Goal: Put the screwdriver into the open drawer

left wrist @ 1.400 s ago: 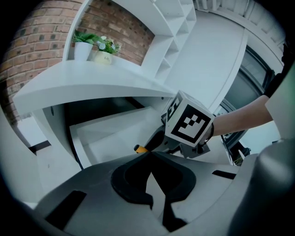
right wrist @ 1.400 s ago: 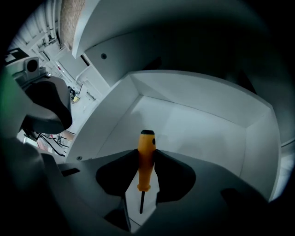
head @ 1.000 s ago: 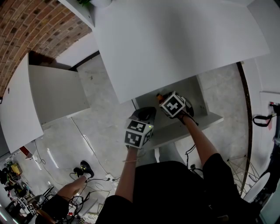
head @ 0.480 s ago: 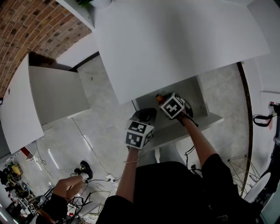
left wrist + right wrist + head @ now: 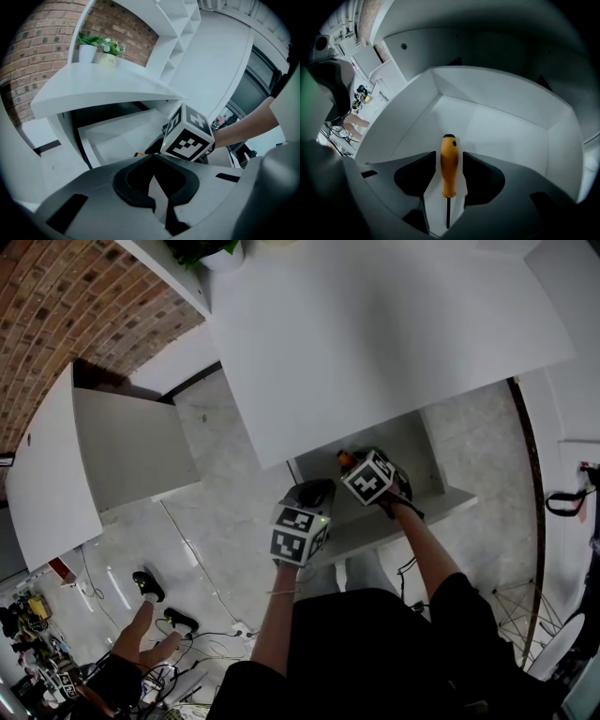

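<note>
Right gripper view looks steeply down into the open white drawer (image 5: 501, 117). The right gripper (image 5: 449, 153) hangs over the drawer floor, and the screwdriver (image 5: 449, 164) lies lengthwise in the gap between its two dark jaws. Those jaws have just been opening; a thin strip of white shows on either side of the orange handle, so the pads stand clear of it and clamp nothing. The handle's black-capped end points away from the camera toward the drawer's back wall, just past the jaw tips; the thin dark shaft (image 5: 447, 213) runs back toward the camera between the jaw roots. The tool is inside the drawer, near the middle of its floor and well apart from the side walls.

Left gripper view shows the left gripper (image 5: 153, 158) with its jaws drawn together at the tips and nothing between them. Just beyond them stands the right gripper's marker cube (image 5: 188, 138) on a bare forearm (image 5: 248, 122), and a sliver of orange shows low beside the cube on its left. Further off, potted plants (image 5: 101, 47) stand on the white desk top (image 5: 103, 84) against a brick wall (image 5: 28, 61).

Head view shows the drawer pulled out from under the desk top. The right gripper's cube sits over the drawer's inside, with a bit of the orange handle just beside its upper left corner. The left gripper is at the drawer's front edge, near the right one but apart from it.
</note>
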Demonstrator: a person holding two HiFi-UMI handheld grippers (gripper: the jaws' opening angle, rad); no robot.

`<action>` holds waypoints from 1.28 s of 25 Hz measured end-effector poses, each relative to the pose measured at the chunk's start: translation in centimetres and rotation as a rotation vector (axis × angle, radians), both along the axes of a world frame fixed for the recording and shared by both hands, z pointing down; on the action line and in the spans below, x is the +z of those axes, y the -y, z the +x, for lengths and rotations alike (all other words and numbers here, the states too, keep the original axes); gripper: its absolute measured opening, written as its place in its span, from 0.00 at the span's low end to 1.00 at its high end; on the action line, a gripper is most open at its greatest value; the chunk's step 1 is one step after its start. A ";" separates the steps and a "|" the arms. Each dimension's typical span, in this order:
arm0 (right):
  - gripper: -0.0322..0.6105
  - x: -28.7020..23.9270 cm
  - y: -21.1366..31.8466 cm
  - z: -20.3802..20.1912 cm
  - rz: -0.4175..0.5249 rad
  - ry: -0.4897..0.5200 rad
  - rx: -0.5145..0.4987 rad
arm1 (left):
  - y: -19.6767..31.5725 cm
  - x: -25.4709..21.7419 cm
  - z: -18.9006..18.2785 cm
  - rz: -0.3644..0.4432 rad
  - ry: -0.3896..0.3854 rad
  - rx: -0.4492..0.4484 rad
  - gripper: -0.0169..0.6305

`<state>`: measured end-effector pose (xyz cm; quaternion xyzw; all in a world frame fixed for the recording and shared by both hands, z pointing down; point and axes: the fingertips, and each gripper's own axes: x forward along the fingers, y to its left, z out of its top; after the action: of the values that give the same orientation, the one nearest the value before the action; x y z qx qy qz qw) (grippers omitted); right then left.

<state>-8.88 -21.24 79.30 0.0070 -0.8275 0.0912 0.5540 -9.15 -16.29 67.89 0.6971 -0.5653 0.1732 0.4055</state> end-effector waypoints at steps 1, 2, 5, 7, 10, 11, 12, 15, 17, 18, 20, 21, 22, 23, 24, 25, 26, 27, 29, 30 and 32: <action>0.30 -0.4 0.1 0.0 0.007 0.012 0.004 | 0.0 -0.2 0.0 0.004 0.004 0.001 0.04; 0.30 -0.8 0.2 -0.1 0.012 0.027 0.007 | 0.0 -0.5 -0.1 0.009 0.008 0.003 0.04; 0.28 -2.2 0.2 -0.1 -0.002 0.064 0.028 | 0.0 -1.5 -0.1 0.025 0.023 0.015 0.04; 0.22 -2.9 -0.7 0.5 -0.070 0.074 0.065 | -0.1 -2.3 0.0 0.036 0.031 0.026 0.04; 0.15 -4.8 -0.9 0.6 -0.111 0.123 0.086 | -0.2 -3.5 0.0 0.058 0.042 0.031 0.04; 0.14 -5.8 -0.5 0.6 -0.089 0.146 0.084 | -0.2 -4.0 -0.1 0.070 0.046 0.027 0.04; 0.12 -6.8 -0.1 0.5 -0.068 0.171 0.084 | -0.2 -4.5 -0.1 0.082 0.050 0.024 0.04; 0.10 -9.8 0.1 0.3 -0.030 0.228 0.064 | -0.4 -6.4 -0.1 0.126 0.057 0.014 0.04; 0.09 -11.6 -0.1 0.4 -0.012 0.255 0.046 | -0.6 -7.7 -0.2 0.152 0.061 0.003 0.04; 0.09 -12.6 -0.2 0.5 -0.004 0.272 0.043 | -0.7 -8.3 -0.3 0.164 0.065 -0.003 0.04; 0.09 -14.5 0.0 0.5 0.012 0.315 0.047 | -0.7 -9.6 -0.7 0.188 0.077 -0.008 0.04; 0.09 -15.5 0.1 0.5 0.019 0.337 0.053 | -0.6 -10.3 -0.8 0.205 0.085 -0.009 0.04; 0.08 -16.5 0.2 0.6 0.022 0.358 0.059 | -0.6 -11.0 -1.0 0.222 0.092 -0.009 0.04; 0.08 -17.5 0.2 0.7 0.024 0.378 0.065 | -0.5 -11.8 -1.1 0.239 0.097 -0.011 0.04; 0.08 -18.6 0.0 0.8 0.024 0.398 0.071 | -0.6 -12.6 -1.2 0.255 0.100 -0.013 0.04; 0.08 -19.6 -0.1 1.0 0.024 0.420 0.078 | -0.7 -13.4 -1.2 0.270 0.102 -0.017 0.04; 0.08 -20.5 -0.2 1.1 0.024 0.443 0.088 | -0.8 -14.1 -1.3 0.285 0.104 -0.022 0.04; 0.08 -21.4 -0.2 1.2 0.023 0.469 0.100 | -0.8 -14.7 -1.4 0.299 0.107 -0.028 0.04; 0.08 -23.2 0.0 1.3 0.025 0.518 0.127 | -0.8 -15.8 -1.7 0.327 0.113 -0.038 0.04; 0.08 -24.1 0.0 1.3 0.027 0.538 0.138 | -0.8 -16.3 -1.8 0.340 0.115 -0.044 0.04; 0.08 -25.9 0.1 1.3 0.033 0.574 0.157 | -0.7 -17.4 -2.2 0.367 0.116 -0.055 0.04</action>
<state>-7.61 -21.32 53.42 0.0541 -0.9485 0.1186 0.2886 -11.30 -15.54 50.45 0.7325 -0.6287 0.0961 0.2428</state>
